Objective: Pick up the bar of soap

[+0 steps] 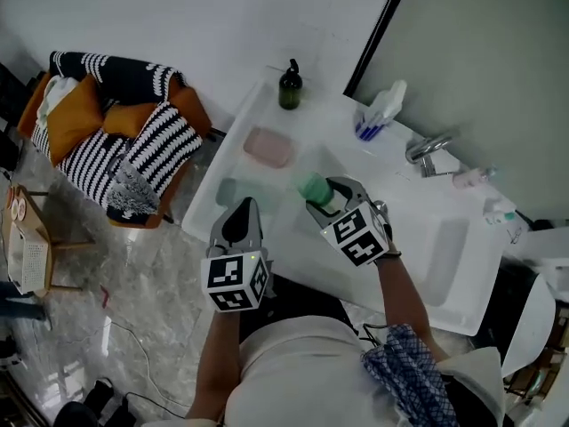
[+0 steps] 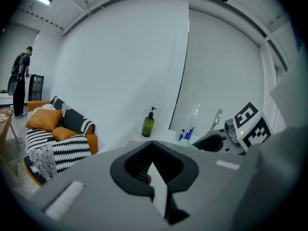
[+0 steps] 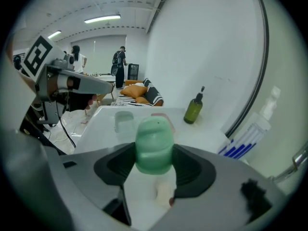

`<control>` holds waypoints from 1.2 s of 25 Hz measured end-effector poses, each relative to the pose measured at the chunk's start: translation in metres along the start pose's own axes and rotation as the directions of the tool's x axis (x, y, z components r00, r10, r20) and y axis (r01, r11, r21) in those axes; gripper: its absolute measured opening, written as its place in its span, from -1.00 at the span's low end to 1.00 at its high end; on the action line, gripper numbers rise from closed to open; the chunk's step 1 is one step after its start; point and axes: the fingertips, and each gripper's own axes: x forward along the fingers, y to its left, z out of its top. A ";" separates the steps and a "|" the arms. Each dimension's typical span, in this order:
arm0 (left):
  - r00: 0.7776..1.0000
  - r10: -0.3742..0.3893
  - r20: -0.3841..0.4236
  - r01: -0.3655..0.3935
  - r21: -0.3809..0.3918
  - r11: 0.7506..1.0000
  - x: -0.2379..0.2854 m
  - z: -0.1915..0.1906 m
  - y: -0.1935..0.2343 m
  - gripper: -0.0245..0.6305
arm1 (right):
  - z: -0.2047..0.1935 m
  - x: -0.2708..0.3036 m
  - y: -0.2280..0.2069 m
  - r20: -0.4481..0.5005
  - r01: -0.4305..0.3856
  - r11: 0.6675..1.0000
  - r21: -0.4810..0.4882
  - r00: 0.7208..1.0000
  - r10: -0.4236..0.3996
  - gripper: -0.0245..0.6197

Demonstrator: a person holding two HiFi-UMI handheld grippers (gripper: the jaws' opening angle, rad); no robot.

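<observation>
Soap (image 3: 154, 138), a pale green rounded bar with a smooth, slightly waxy face, sits clamped between the jaws of my right gripper (image 3: 154, 149), lifted above the white counter (image 1: 258, 114). Going from the left in the head view: a sofa (image 1: 116, 123) with orange and black-and-white striped cushions stands on the floor beside the counter's end. My left gripper (image 2: 153, 144) hangs at the counter's near edge with its jaws closed together and nothing between them; its cube carries black-and-white square markers. Just beyond it lies a clear dish (image 1: 229, 191), and farther back a pink dish (image 1: 268, 147); I cannot make out what either one holds. A dark green pump bottle (image 1: 290, 87) stands upright at the back by the wall, its label unreadable to me. Next comes the right gripper with the soap, over the counter between the dishes and the basin (image 1: 444, 256). A spray bottle (image 1: 378, 109) with blue print too small to read stands behind it, then the chrome tap (image 1: 428, 147) at the basin's back edge.
</observation>
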 end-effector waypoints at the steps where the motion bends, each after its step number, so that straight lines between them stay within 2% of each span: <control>1: 1.000 -0.015 -0.003 0.015 0.006 1.000 0.003 0.000 -0.005 -0.90 | -0.006 -0.003 -0.003 -0.005 0.009 1.000 0.016 1.000 -0.009 -0.13; 4: 0.998 -0.054 -0.017 0.055 0.021 0.998 0.012 -0.001 -0.019 -0.90 | -0.021 -0.010 -0.009 -0.022 0.031 0.998 0.056 0.999 -0.030 -0.13; 9: 0.993 -0.107 -0.042 0.109 0.034 0.993 0.026 -0.004 -0.037 -0.90 | -0.046 -0.017 -0.020 -0.081 0.085 0.995 0.053 0.993 -0.081 -0.13; 14: 0.987 -0.142 -0.071 0.146 0.043 0.988 0.037 -0.011 -0.050 -0.90 | -0.075 -0.016 -0.018 -0.122 0.085 0.989 0.119 0.990 -0.071 -0.13; 22: 0.983 -0.151 -0.108 0.158 0.059 0.986 0.048 -0.018 -0.055 -0.90 | -0.117 -0.003 -0.010 -0.178 0.050 0.976 0.210 0.984 -0.013 -0.13; 30: 0.982 -0.127 -0.138 0.138 0.073 0.988 0.052 -0.023 -0.051 -0.90 | -0.151 0.019 0.013 -0.246 -0.034 0.979 0.203 0.966 0.085 -0.13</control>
